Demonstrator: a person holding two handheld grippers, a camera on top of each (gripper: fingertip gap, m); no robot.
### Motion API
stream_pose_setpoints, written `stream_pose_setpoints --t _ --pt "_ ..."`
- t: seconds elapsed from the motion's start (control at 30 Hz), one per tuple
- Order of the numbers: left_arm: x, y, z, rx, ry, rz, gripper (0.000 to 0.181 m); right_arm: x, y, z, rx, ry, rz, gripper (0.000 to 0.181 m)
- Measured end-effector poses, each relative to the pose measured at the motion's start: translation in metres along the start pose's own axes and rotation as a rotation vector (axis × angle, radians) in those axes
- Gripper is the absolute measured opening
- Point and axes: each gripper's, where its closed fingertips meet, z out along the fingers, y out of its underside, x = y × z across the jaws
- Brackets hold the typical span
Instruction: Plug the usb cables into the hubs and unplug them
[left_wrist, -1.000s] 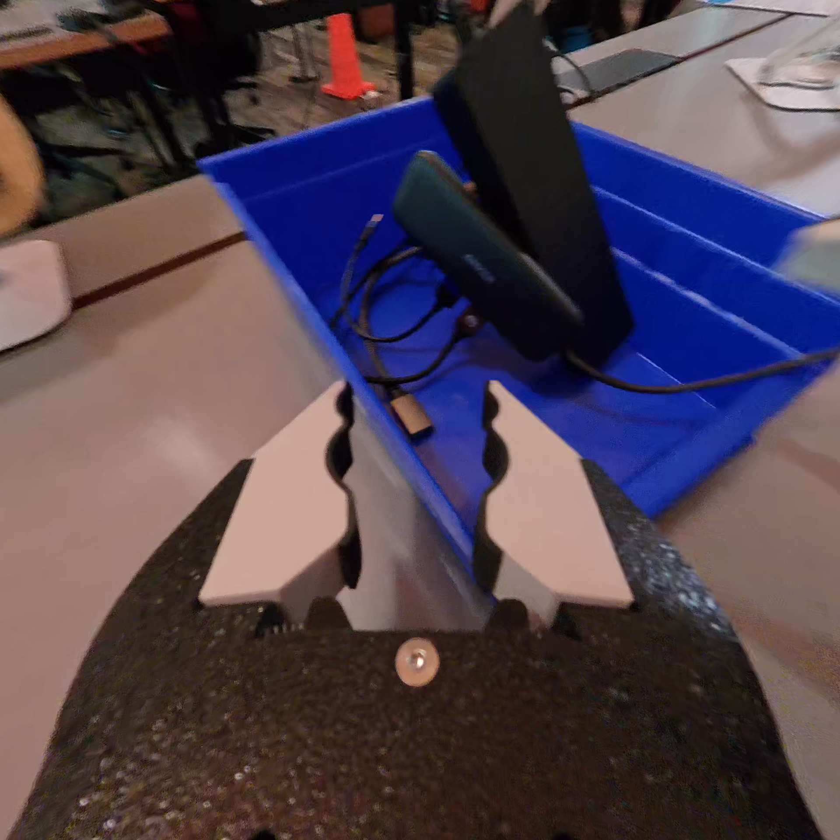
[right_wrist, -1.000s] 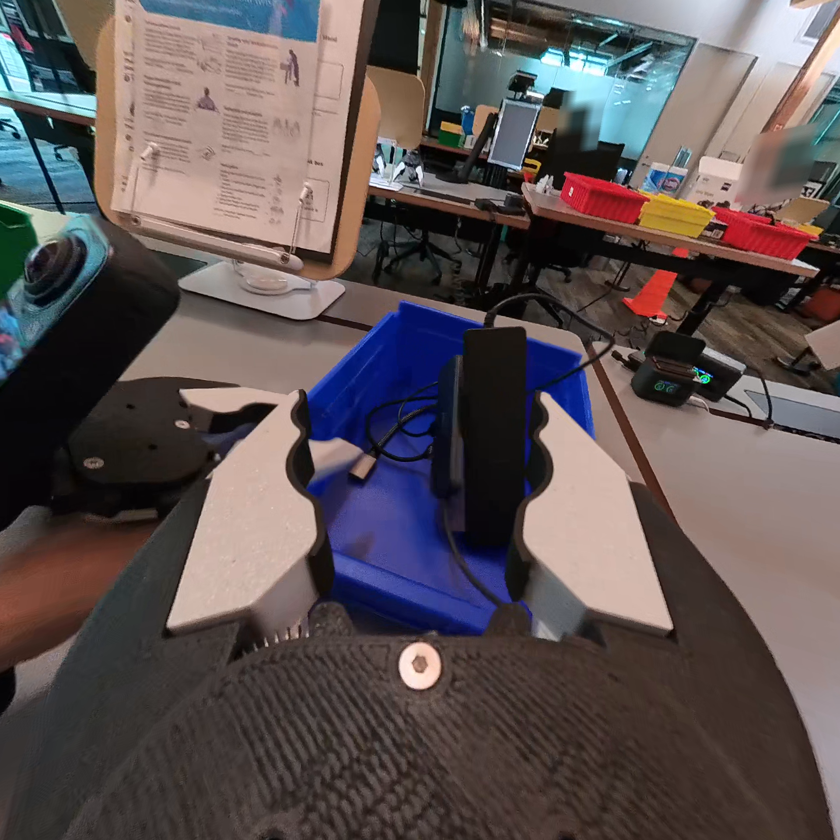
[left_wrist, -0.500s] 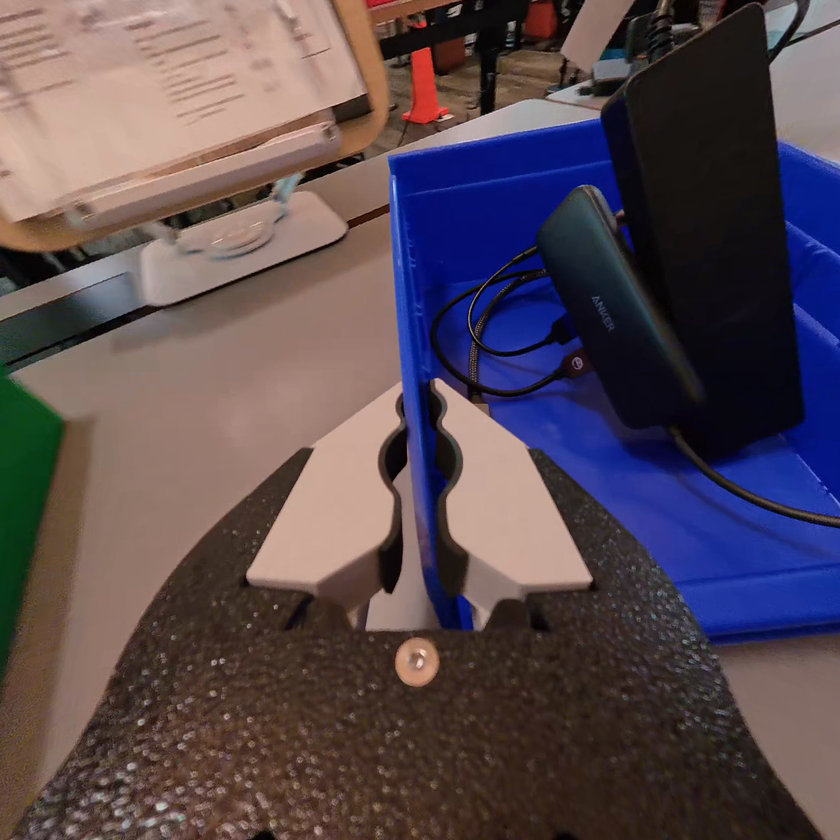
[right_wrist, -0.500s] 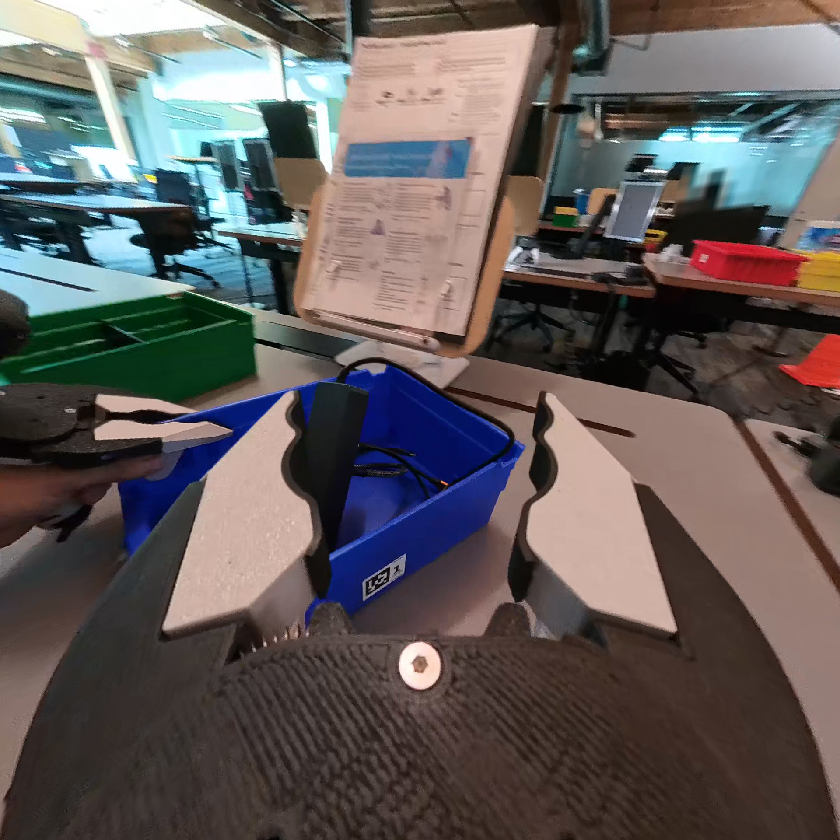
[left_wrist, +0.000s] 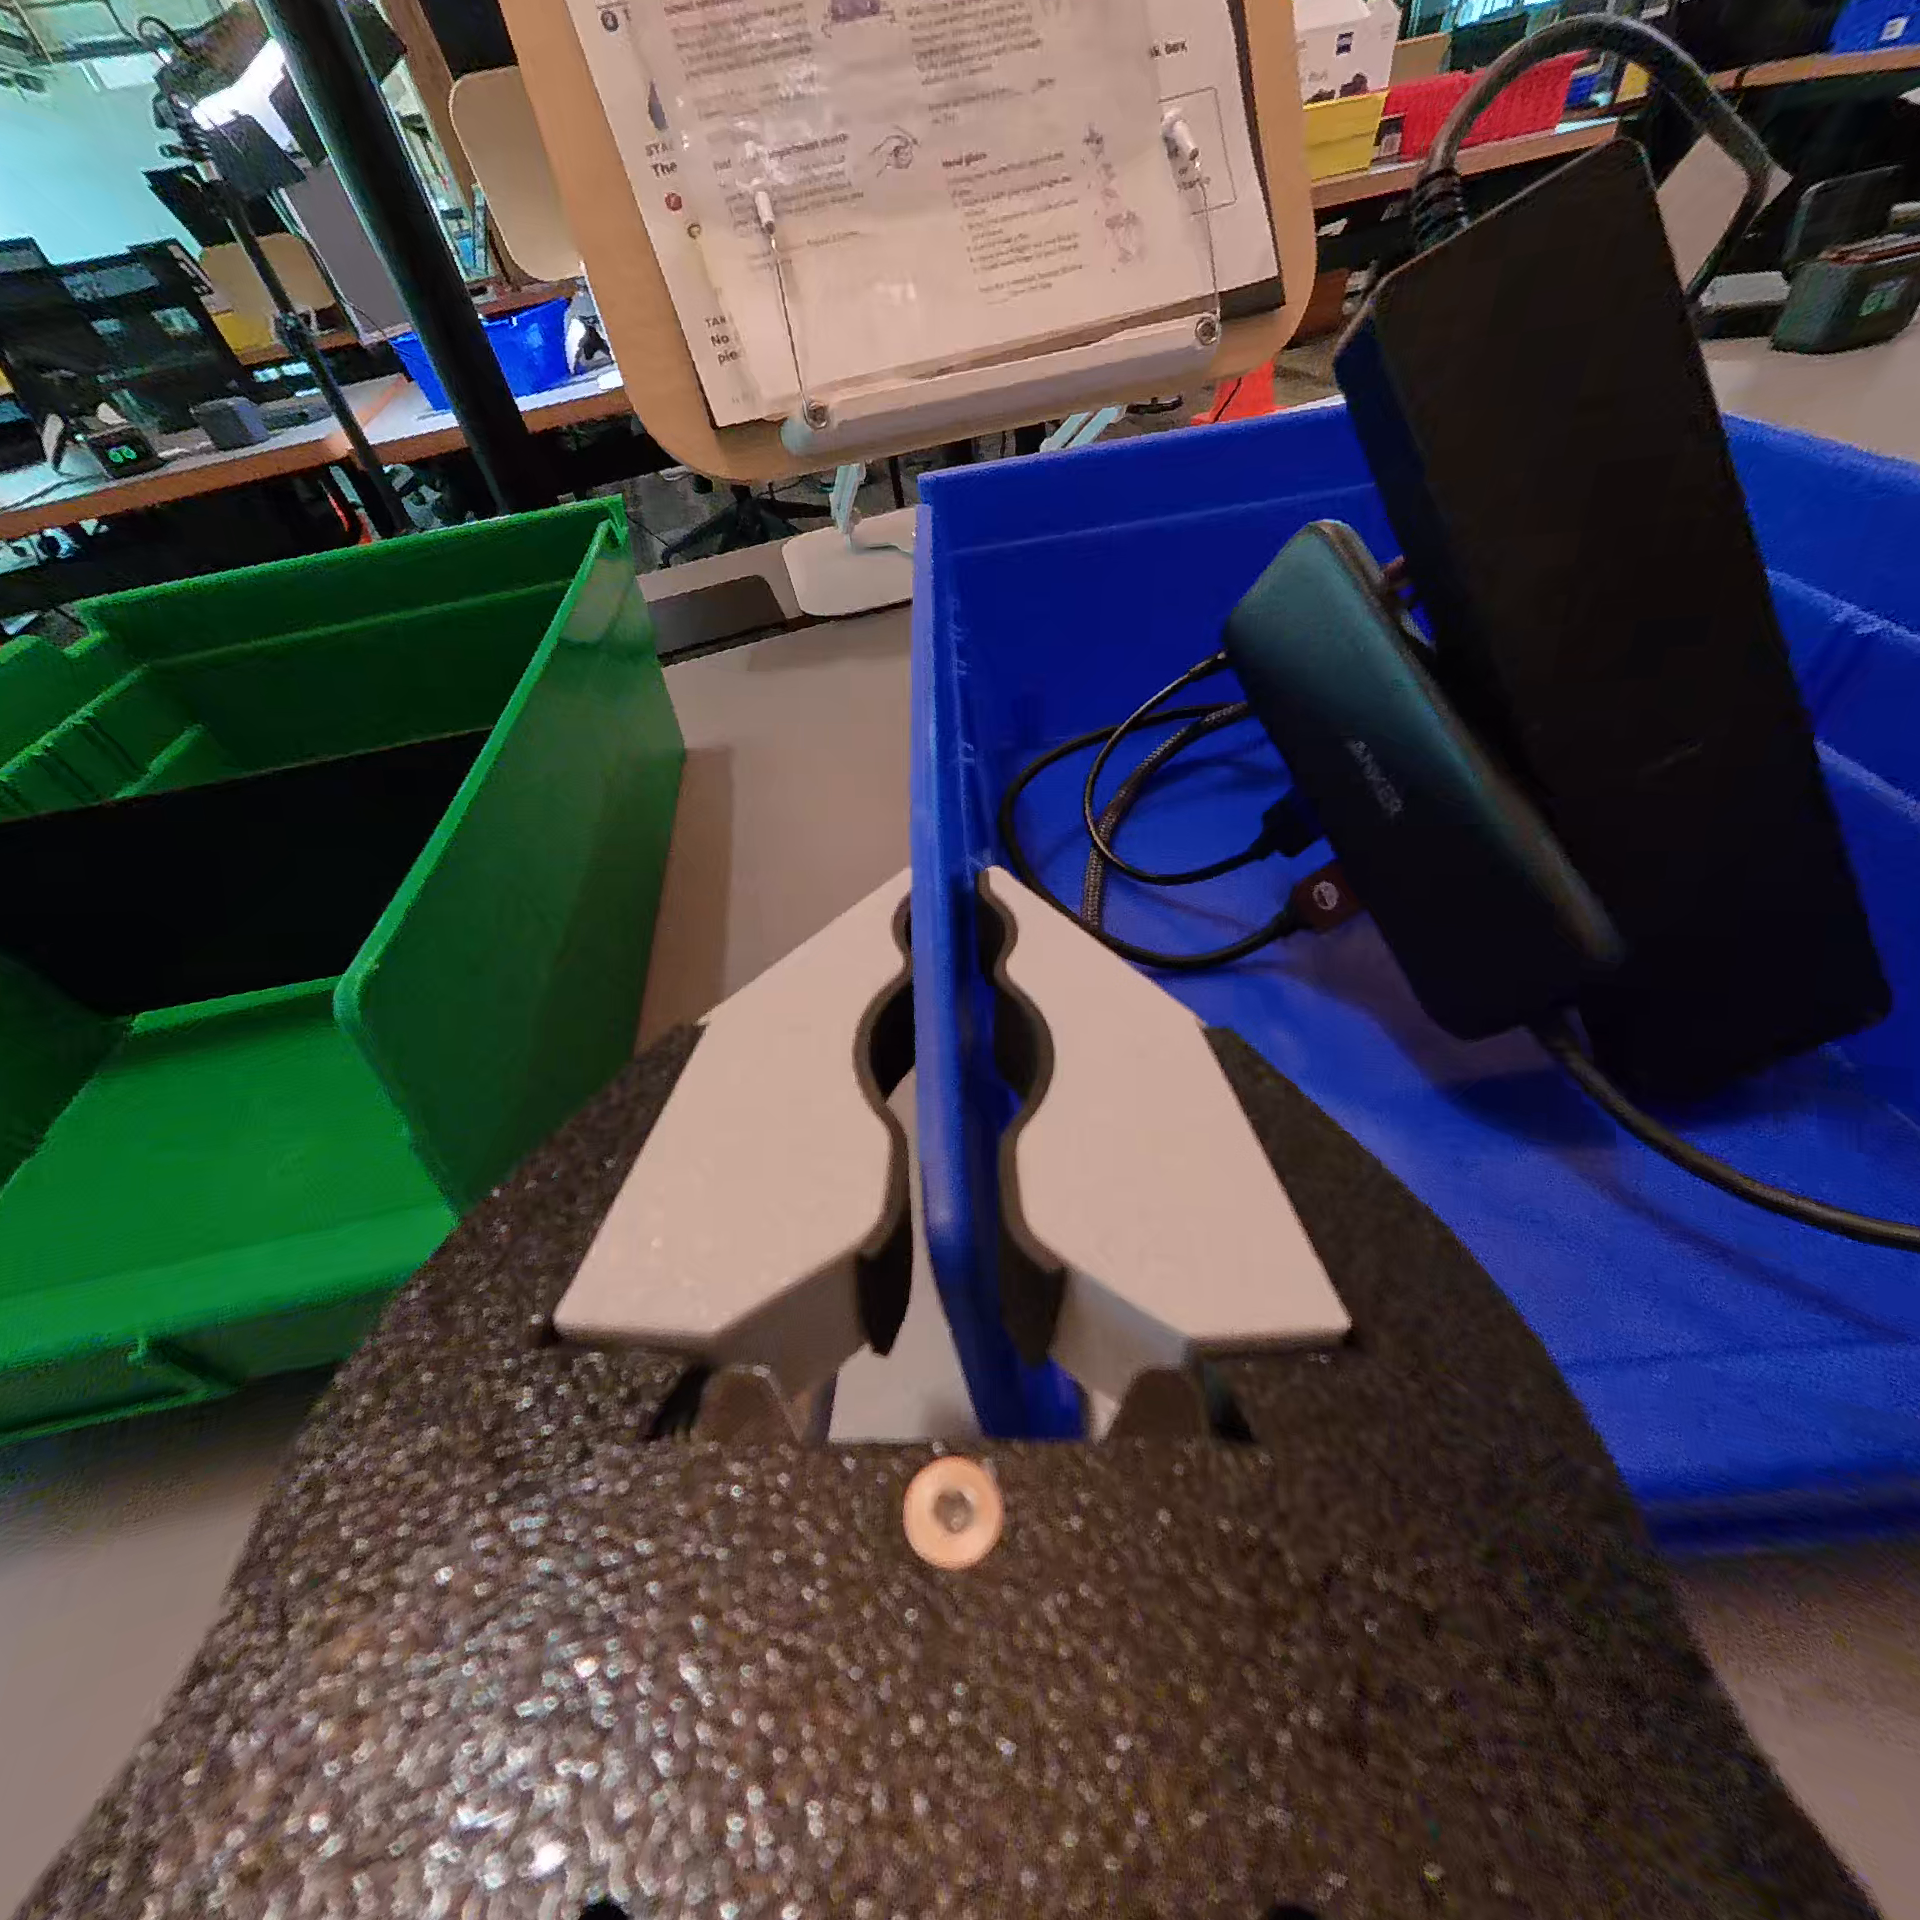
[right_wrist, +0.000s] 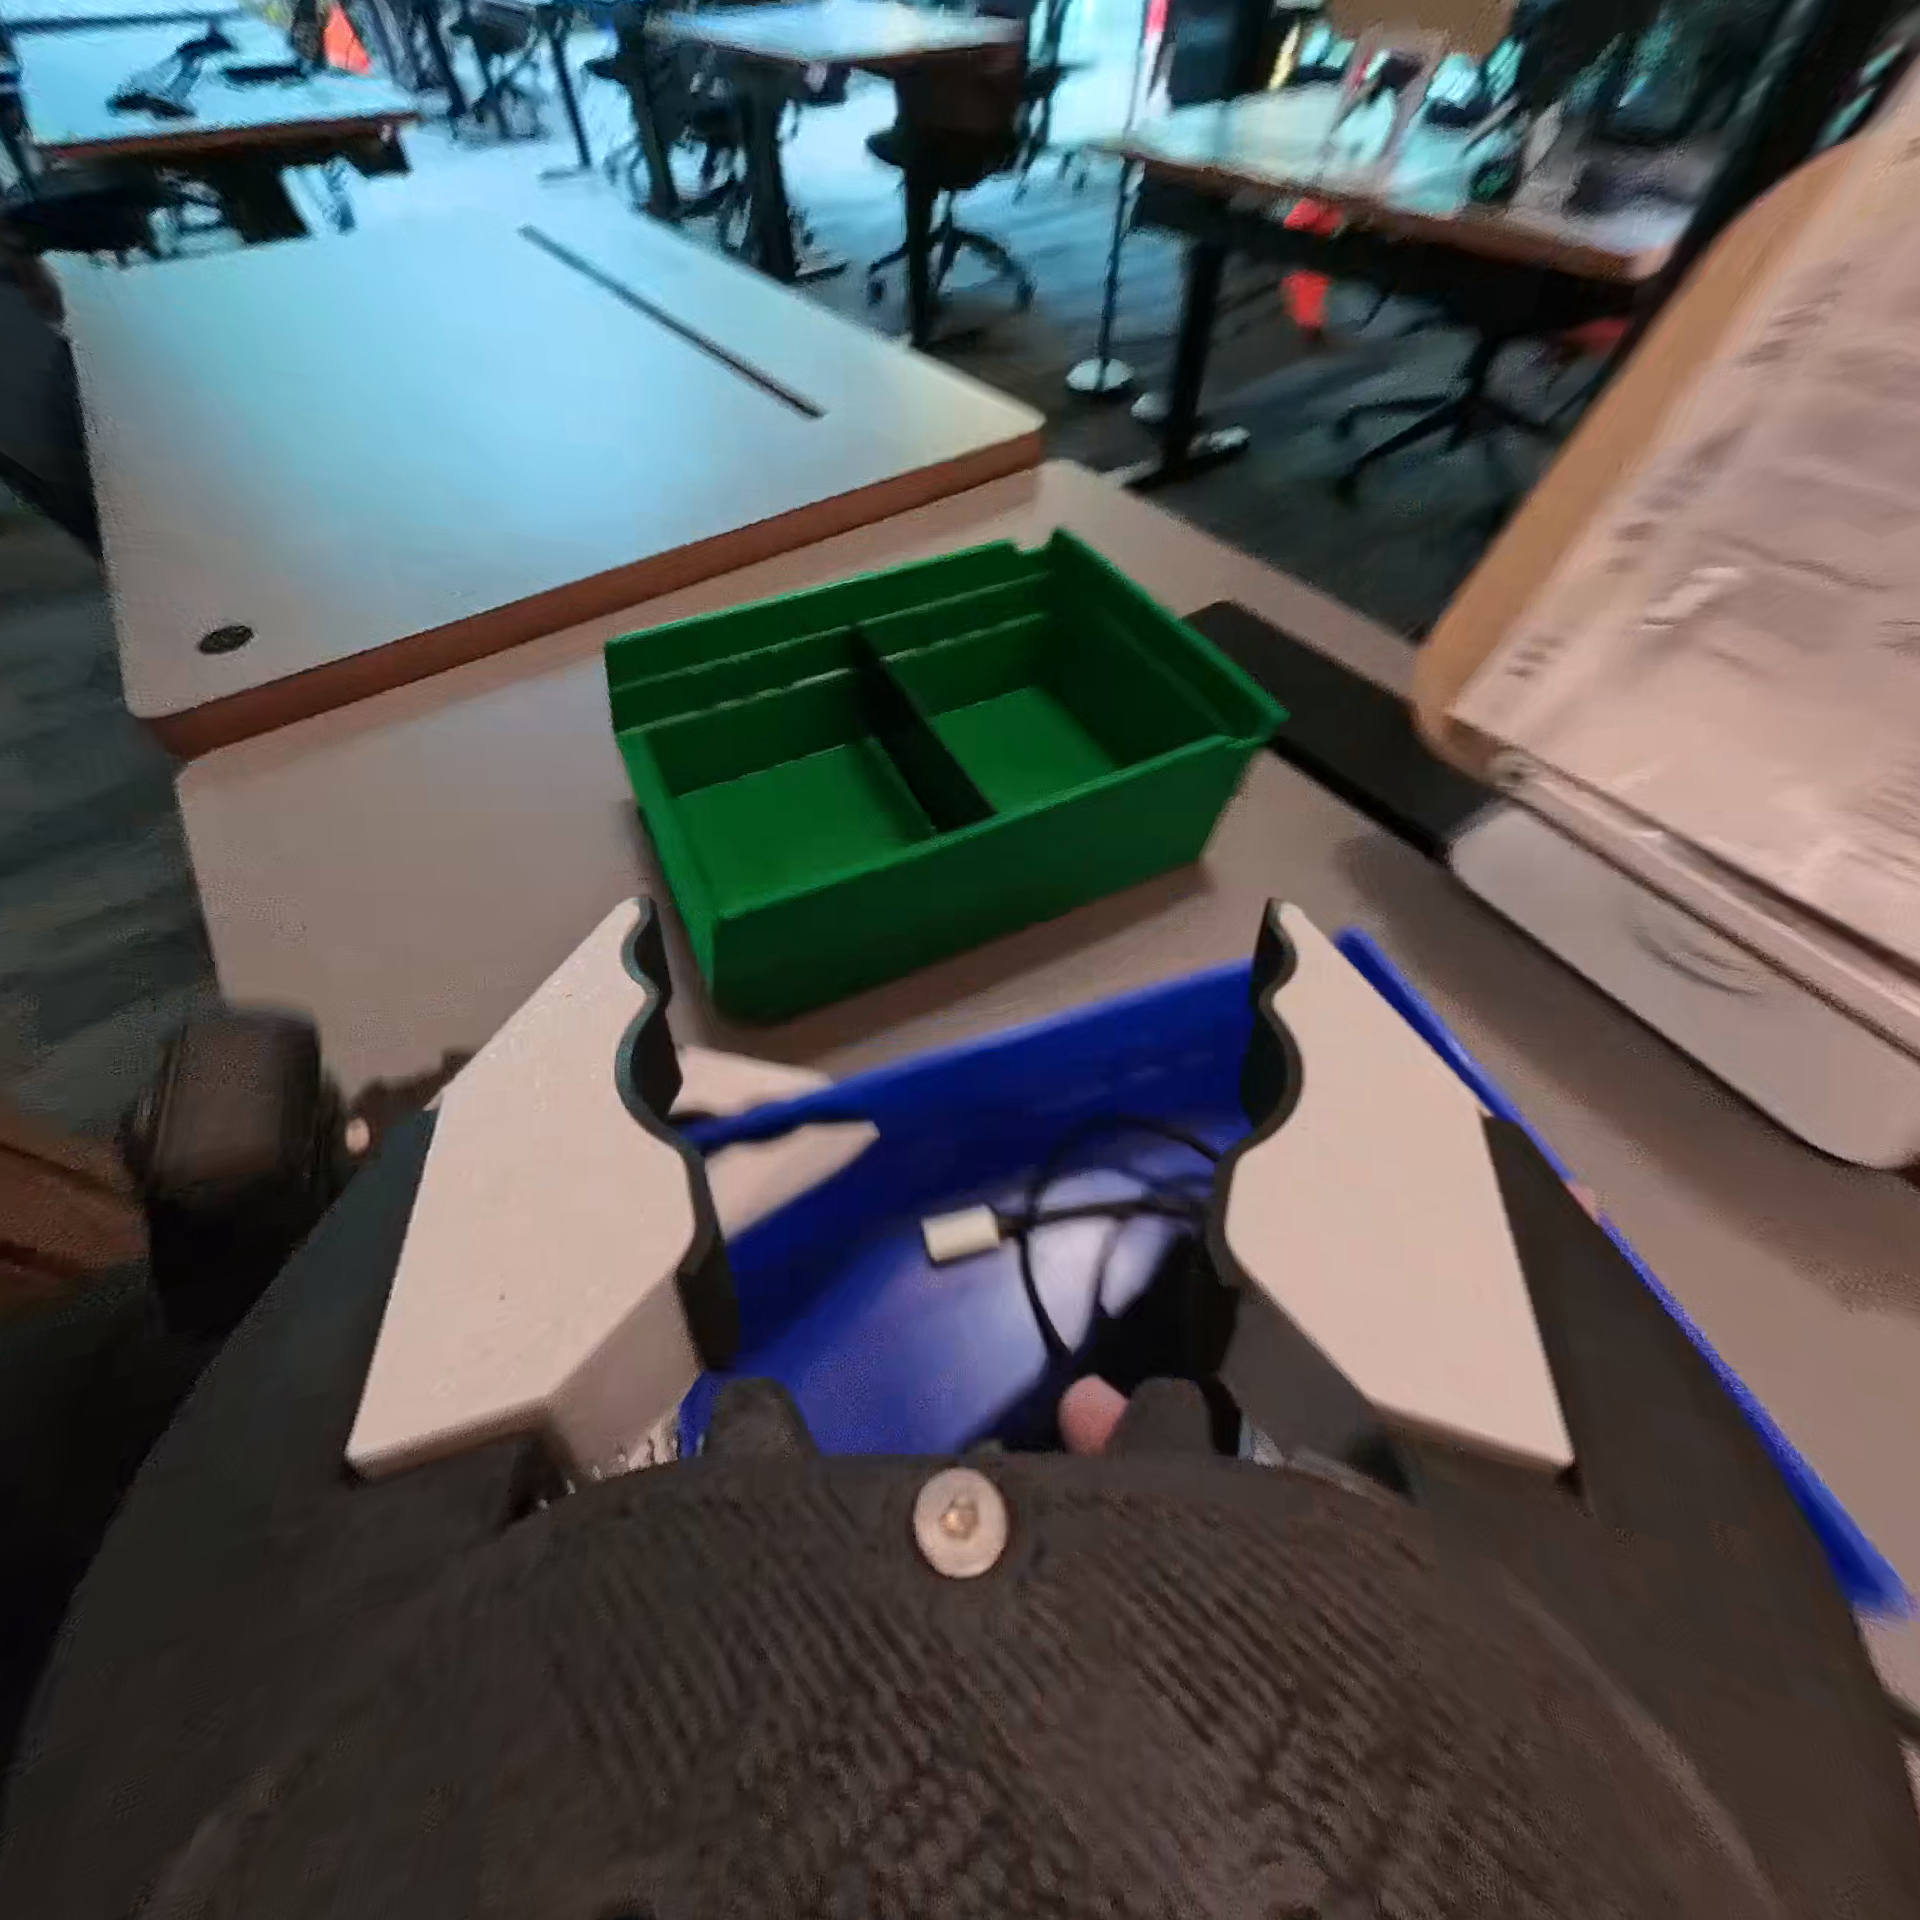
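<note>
A blue bin (left_wrist: 1091, 540) holds a slim dark teal hub (left_wrist: 1403, 790) leaning on a larger black hub (left_wrist: 1621, 623), with coiled black cables (left_wrist: 1122, 831) on the floor beside them. My left gripper (left_wrist: 948, 904) is shut on the bin's left wall. My right gripper (right_wrist: 956, 925) is open and empty, held over the blue bin (right_wrist: 1039, 1060). Below it lies a cable with a pale USB plug (right_wrist: 961, 1236). The left gripper's fingertips (right_wrist: 769, 1101) show there, pinching the wall. The hubs are hidden in the right wrist view.
A green divided bin (left_wrist: 499, 831) stands just left of the blue one, also in the right wrist view (right_wrist: 935, 790). A document stand with a paper sheet (left_wrist: 935, 208) rises behind the bins and appears at right (right_wrist: 1714, 623). Other tables and chairs are beyond.
My left gripper went from open astride the bin wall to shut on it, and its view swung left, bringing the green bin in. My right gripper stayed open and swung left over the bin.
</note>
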Motion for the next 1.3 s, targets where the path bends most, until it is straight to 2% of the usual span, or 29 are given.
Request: stream_pose_setpoints --t 0.1,0.2,0.3,0.37,0.5,0.6,0.77,0.83,0.97,1.13,1.3 --pt "0.0 0.0 0.0 0.001 0.009 -0.006 0.003 -0.012 0.001 0.081 -0.168 -0.039 0.086 0.107" --pt "0.001 0.0 -0.001 0.003 0.022 -0.021 0.002 -0.001 0.021 0.148 -0.308 0.025 0.257 0.096" --pt "0.0 0.0 -0.002 0.004 0.027 -0.02 0.003 0.015 0.043 0.192 -0.395 0.095 0.395 0.086" --pt "0.0 0.001 -0.002 0.002 0.039 -0.021 0.003 0.019 0.059 0.21 -0.456 0.117 0.442 0.08" --pt "0.001 0.001 -0.003 0.001 0.069 -0.027 0.006 0.02 0.082 0.224 -0.551 0.167 0.444 0.075" --pt "0.002 0.001 -0.003 -0.001 0.094 -0.054 0.007 0.018 0.093 0.223 -0.584 0.21 0.428 0.068" --pt "-0.001 0.001 -0.002 -0.001 0.109 -0.087 0.007 0.013 0.099 0.22 -0.627 0.232 0.523 0.056" --pt "-0.003 0.001 0.0 0.0 0.108 -0.096 0.006 0.011 0.11 0.223 -0.672 0.248 0.541 0.053" --pt "-0.008 0.002 0.003 -0.008 0.116 -0.126 0.003 -0.003 0.139 0.232 -0.794 0.222 0.472 0.059" --pt "-0.011 0.002 0.004 -0.007 0.093 -0.1 0.001 -0.007 0.137 0.241 -0.787 0.131 0.445 0.064" --pt "-0.013 0.002 0.004 -0.001 0.079 -0.049 0.001 0.009 0.132 0.243 -0.778 0.134 0.427 0.023"
